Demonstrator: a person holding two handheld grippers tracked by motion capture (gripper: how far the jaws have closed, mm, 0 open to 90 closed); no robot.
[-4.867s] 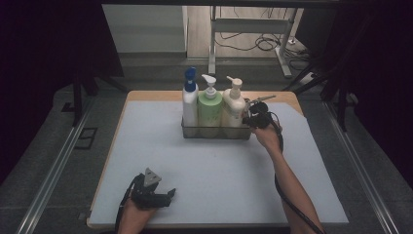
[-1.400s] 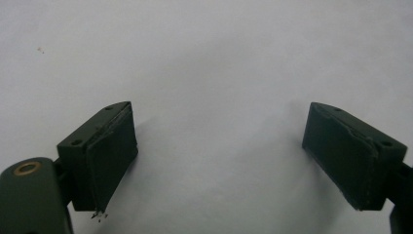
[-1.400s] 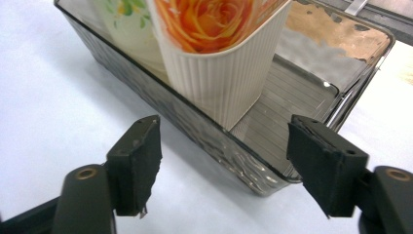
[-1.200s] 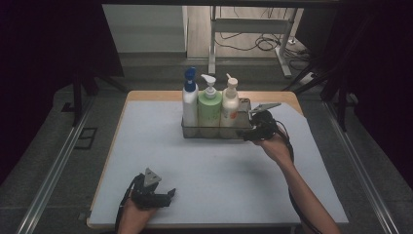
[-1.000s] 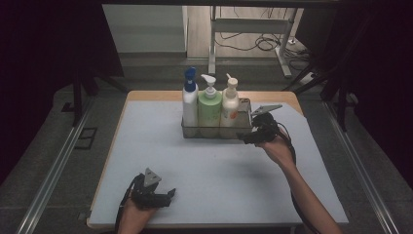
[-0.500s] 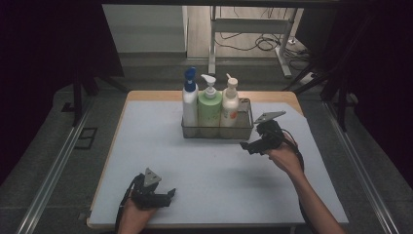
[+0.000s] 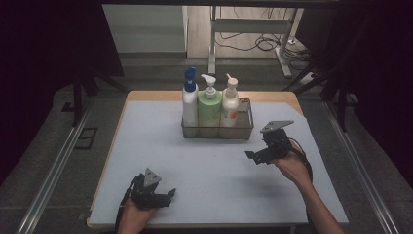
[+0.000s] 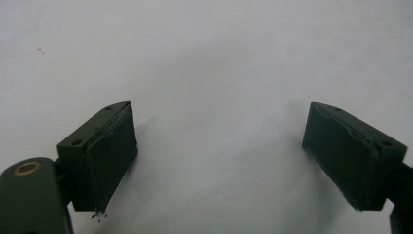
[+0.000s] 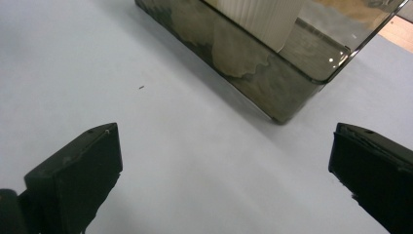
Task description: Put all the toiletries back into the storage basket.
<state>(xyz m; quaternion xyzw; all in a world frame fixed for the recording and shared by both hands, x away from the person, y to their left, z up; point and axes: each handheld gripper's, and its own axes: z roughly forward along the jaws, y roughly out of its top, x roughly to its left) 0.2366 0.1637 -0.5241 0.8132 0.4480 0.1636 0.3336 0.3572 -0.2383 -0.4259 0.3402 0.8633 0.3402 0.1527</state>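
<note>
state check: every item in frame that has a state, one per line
left hand-held gripper: open, empty, low at the near edge of the mat
right hand-held gripper: open, empty, apart from the tray
blue-capped bottle: upright, in the tray's left end
green pump bottle: upright, in the tray's middle
cream pump bottle: upright, beside the green one
tray: standing flat on the mat, right end vacant

pale table [image 7: 146,141] bears a bottle-filled basket [image 7: 243,127].

The right claw [image 7: 253,157] has drawn back from the tray [image 7: 243,130], jaws apart.
</note>
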